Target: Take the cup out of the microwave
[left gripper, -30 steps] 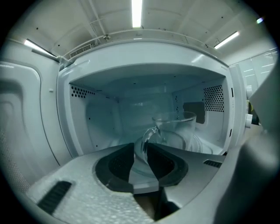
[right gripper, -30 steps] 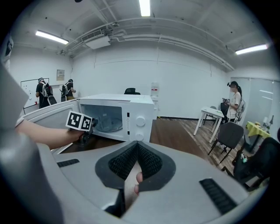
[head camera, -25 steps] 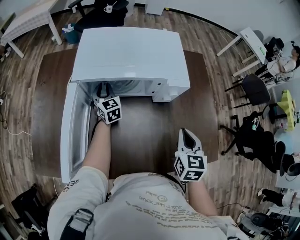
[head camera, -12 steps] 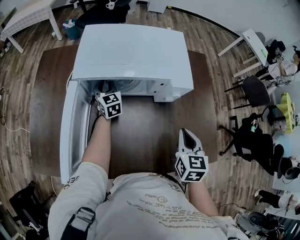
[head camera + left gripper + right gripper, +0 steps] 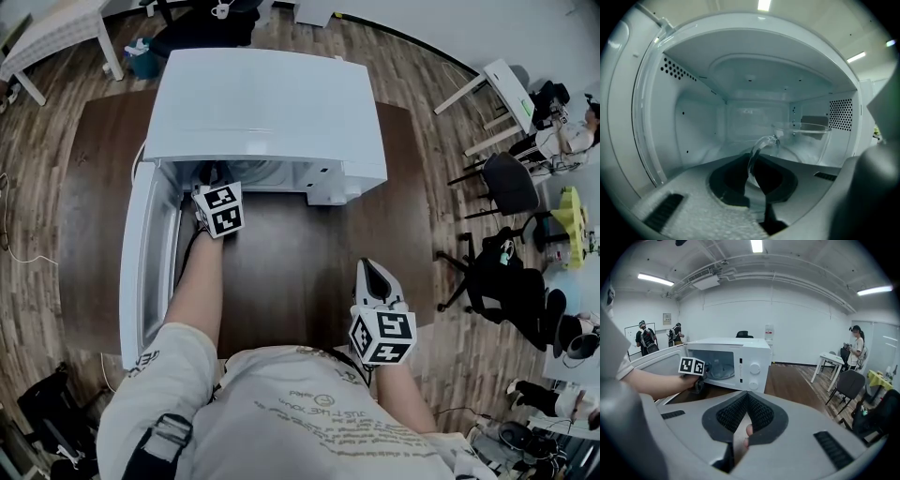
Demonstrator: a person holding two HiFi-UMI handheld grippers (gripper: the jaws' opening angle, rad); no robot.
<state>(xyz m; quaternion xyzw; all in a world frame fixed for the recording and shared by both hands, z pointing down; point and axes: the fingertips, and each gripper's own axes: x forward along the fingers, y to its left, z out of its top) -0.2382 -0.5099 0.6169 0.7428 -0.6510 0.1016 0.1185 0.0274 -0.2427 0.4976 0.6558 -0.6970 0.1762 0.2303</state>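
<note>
I stand at a dark brown table (image 5: 398, 216) on a wood-plank floor (image 5: 42, 159). At the far left is a white table (image 5: 56, 37). To my right a small white desk (image 5: 506, 80) stands with black office chairs (image 5: 511, 178) near it. The walls (image 5: 806, 324) are plain white, and a whiteboard (image 5: 633, 333) hangs on the far left one. Long strip lights (image 5: 756, 245) shine from the white ceiling, among bare pipes and ducts. People stand far off at the left and the right.
</note>
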